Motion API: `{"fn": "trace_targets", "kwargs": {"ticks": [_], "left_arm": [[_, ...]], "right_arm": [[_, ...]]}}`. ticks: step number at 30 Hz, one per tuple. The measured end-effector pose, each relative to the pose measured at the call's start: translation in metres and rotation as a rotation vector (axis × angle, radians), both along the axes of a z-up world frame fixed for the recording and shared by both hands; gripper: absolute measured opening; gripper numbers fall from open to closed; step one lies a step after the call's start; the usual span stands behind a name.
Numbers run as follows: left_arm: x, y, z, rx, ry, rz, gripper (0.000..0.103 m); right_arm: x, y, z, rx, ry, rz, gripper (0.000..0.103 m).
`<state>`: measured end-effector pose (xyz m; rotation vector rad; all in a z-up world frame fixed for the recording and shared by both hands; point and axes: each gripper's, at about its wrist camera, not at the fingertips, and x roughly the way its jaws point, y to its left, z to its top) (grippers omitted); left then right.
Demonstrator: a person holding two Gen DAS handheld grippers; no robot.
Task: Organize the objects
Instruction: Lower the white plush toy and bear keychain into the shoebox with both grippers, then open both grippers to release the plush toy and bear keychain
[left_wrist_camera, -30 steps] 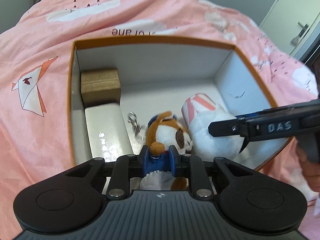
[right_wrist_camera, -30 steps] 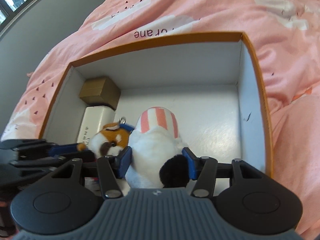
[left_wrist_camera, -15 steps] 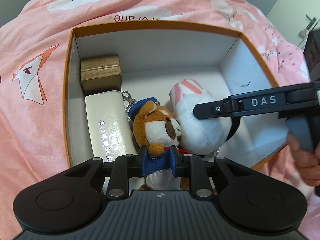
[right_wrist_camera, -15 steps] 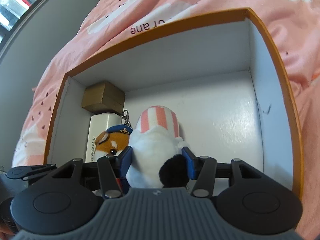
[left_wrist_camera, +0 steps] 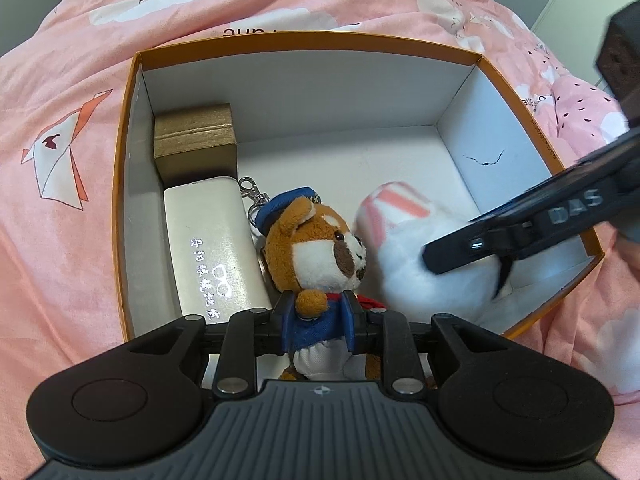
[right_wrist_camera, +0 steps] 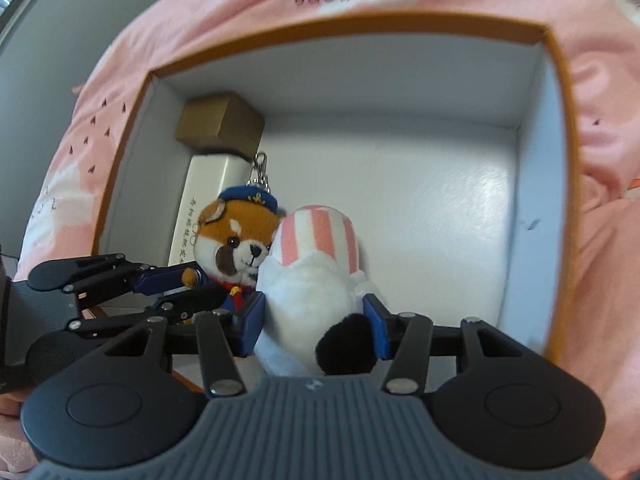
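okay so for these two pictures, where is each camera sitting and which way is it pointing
Left wrist: sits on the left gripper, pointing steeply down into the orange box; its fingers clamp the dog plush; a hand shows at the right edge.
Right wrist: sits on the right gripper, also pointing down into the box; its fingers hold the white plush.
Shared: box, both plushes, brown carton, white case, each other's gripper.

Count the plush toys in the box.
2. The sailor dog plush sits mid-box beside the white case; the white striped plush leans against its other side. None looks hidden.
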<state>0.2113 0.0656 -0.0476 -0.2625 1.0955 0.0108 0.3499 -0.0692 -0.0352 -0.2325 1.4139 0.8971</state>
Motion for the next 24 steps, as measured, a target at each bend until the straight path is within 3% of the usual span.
{"fn": "trace_targets", "kwargs": {"ticks": [15,24], "left_arm": [[0.002,-0.005,-0.007,0.043,0.011,-0.024,0.028],[-0.014,-0.002,0.006,0.030,-0.072,0.003,0.034]], "right_arm": [[-0.006,-0.007,-0.032,0.097,0.066,-0.111,0.056],[-0.022,-0.007,-0.017,0.107,-0.058,-0.097,0.065]]}}
